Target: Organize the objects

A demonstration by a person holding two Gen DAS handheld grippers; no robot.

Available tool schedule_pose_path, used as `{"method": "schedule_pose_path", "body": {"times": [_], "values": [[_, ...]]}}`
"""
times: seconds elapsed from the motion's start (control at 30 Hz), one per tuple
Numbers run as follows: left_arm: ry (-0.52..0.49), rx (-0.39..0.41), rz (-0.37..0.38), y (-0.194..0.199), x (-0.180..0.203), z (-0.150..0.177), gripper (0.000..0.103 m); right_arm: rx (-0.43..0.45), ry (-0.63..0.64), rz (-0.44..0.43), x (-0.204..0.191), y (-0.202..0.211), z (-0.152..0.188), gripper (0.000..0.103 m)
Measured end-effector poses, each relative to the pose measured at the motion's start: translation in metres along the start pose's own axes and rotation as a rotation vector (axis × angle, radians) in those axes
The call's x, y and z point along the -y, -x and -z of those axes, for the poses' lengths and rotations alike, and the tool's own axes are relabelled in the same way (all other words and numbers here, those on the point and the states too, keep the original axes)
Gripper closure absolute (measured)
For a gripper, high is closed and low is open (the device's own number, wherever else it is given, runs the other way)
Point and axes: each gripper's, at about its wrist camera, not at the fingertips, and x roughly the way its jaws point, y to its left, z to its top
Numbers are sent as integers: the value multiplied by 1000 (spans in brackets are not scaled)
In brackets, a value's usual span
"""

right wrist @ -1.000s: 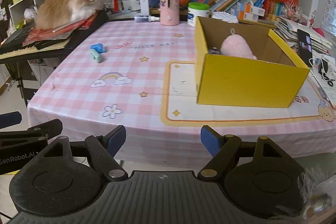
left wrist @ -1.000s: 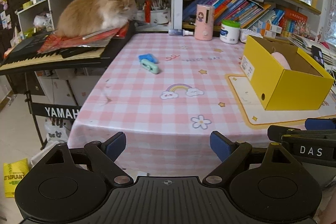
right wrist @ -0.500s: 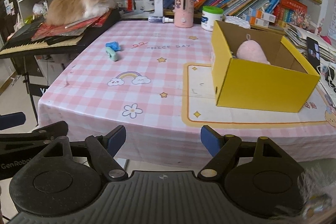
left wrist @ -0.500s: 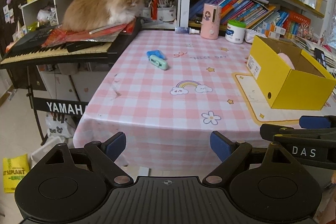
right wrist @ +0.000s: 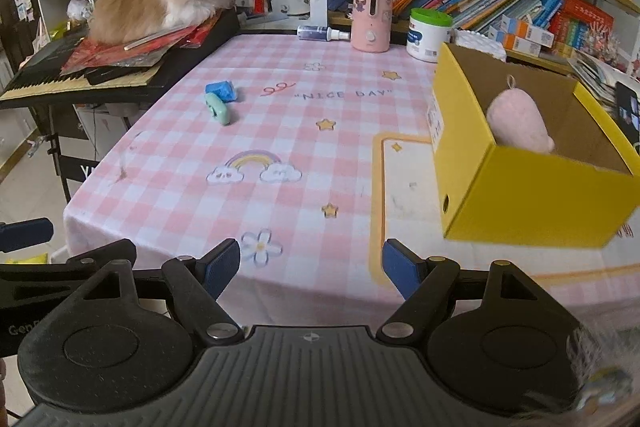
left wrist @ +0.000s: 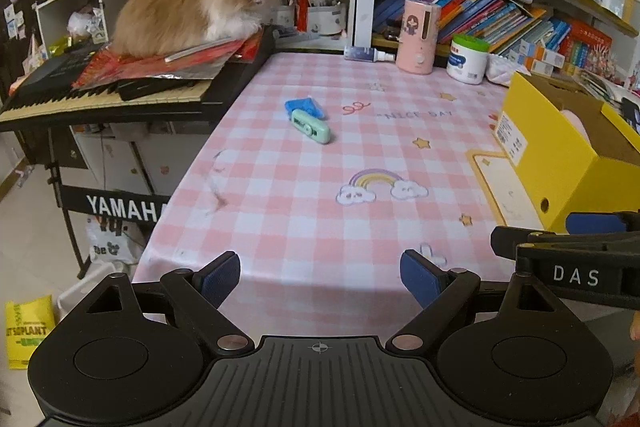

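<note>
In the yellow box (right wrist: 532, 203) lies a pink plush (right wrist: 516, 123); left claw (left wrist: 320, 277) and right claw (right wrist: 311, 265) gape wide, empty.

On the table (right wrist: 344, 187), the box (right wrist: 520, 203) holding a plush toy (right wrist: 516, 123) sits right of two small items (right wrist: 220, 103).

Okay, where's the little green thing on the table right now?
The green thing lies on the pink tablecloth toward its far left, touching the blue object just behind it, near the keyboard, far from the yellow box.
</note>
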Motion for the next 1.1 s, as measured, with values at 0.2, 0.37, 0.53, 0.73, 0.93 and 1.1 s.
{"method": "schedule_pose_path", "body": {"times": [0.2, 0.37, 0.53, 0.73, 0.93, 1.1], "values": [[37, 2, -4, -26, 2, -23, 15, 2, 6, -19, 9, -27, -28, 28], [60, -15, -14, -48, 4, -42, 15, -7, 14, -43, 16, -50, -49, 29], [68, -22, -37, -71, 7, -61, 15, -4, -4, -70, 26, -71, -74, 32], [84, -20, -63, -100, 5, -83, 15, 18, -3, -98, 29, -96, -107, 32], [100, -14, -77, -137, 5, -104, 24, 47, -3, -119, 27, -121, -144, 33], [136, -27, -70, -172, 2, -118, 40, 76, 14, -122, 23, -139, -170, 33]]}}
